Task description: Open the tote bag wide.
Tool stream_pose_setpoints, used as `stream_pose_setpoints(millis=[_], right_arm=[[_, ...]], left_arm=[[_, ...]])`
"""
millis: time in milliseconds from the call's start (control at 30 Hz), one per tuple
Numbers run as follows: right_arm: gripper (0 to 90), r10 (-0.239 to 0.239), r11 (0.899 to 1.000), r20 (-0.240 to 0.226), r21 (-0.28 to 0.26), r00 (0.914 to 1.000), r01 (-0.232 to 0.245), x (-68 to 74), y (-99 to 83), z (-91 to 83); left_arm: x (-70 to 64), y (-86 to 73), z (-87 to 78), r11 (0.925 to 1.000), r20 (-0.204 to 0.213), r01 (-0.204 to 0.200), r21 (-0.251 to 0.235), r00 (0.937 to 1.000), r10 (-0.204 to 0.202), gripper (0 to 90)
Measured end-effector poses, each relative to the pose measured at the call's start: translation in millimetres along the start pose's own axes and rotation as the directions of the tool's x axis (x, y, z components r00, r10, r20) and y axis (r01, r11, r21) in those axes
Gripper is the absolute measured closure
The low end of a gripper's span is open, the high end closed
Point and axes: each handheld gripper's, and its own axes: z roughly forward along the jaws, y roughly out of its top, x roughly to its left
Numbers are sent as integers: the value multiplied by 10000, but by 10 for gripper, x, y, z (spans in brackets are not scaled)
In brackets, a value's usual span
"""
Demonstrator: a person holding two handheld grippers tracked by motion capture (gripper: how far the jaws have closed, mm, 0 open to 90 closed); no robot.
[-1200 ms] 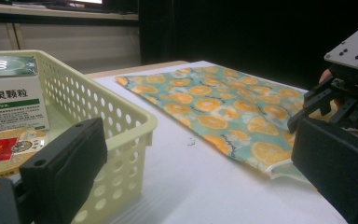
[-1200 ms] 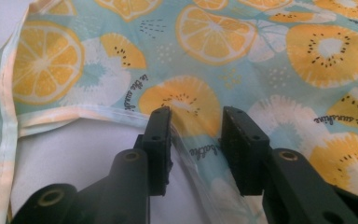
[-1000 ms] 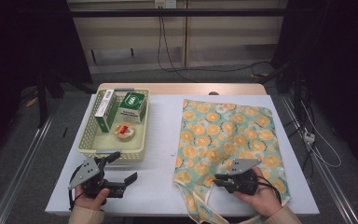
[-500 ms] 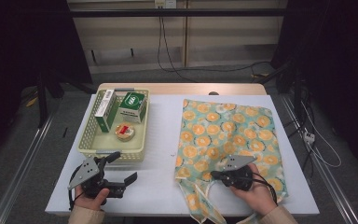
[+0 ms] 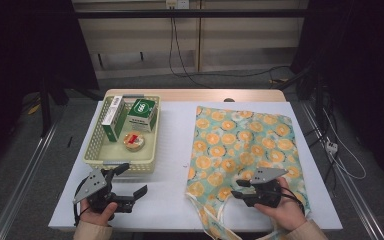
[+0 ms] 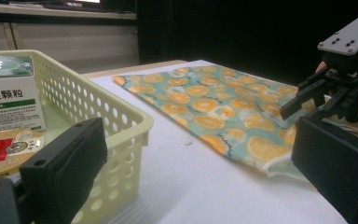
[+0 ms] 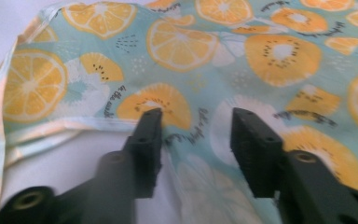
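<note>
Fruit-print cloth lay under the spread right tongs. Left tongs stood spread on the white worktop beside the basket.

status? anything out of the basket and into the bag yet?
Done: nothing; two boxes and a round tin sit in the basket. In hand: right claw open over the fruit-print bag near its opening. Left claw open, empty. Left: all packing.
</note>
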Motion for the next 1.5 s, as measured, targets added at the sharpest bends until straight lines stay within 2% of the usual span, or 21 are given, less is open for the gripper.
stream_pose_setpoints(millis=[33,100,200,267,400,467,600,700,800,867,1033,1133,1200,1267,1500], right_arm=[[504,-73,10000,173,66,9998,72,2,-6,-29],[487,-169,9997,198,189,9997,166,2,-41,-59],[512,-257,9980,493,581,9985,228,-10,-122,-35],[605,-12,9992,243,388,9997,3,-43,-141,-22],[846,-65,9998,-27,211,10000,65,-92,-130,13],[898,-48,9997,-121,250,9999,51,-107,-114,28],[900,-189,9992,231,370,9996,180,-100,-50,59],[900,-51,9998,98,199,9999,49,-133,37,108],[900,310,9994,-211,-140,9993,-313,-163,175,199],[900,351,9991,-206,-245,9992,-356,-189,281,268],[900,774,9954,-238,-553,9967,-786,-327,530,408],[900,847,9949,76,-559,9964,-842,-425,648,485],[900,950,9942,296,-530,9950,-934,-505,681,538],[900,1276,9898,182,-657,9917,-1261,-587,685,572],[900,1046,9926,539,-682,9931,-1008,-719,668,602]], left_arm=[[0,-2,3,10000,2,-28,9,10000,28,30],[0,-7,8,10000,-2,2,43,10000,-2,30],[-1,-7,9,10000,3,-45,70,10000,45,30],[-5,-4,9,10000,9,-15,21,10000,15,30],[-4,-4,5,10000,1,-6,13,10000,6,30],[-2,-7,4,10000,14,-6,19,10000,6,30],[-4,-5,6,10000,-8,-28,35,10000,28,30],[-6,-2,12,10000,15,-13,14,10000,13,30],[-5,-2,20,10000,32,7,11,10000,-7,31],[-6,0,24,10000,55,-14,14,10000,14,30],[-2,-2,24,10000,75,4,11,10000,-4,30],[2,-4,20,10000,78,43,23,10000,-43,30],[4,-2,17,10000,93,25,25,10000,-25,31],[9,-2,11,10000,67,4,9,10000,-4,30],[16,-10,12,10000,79,48,64,10000,-48,30]])
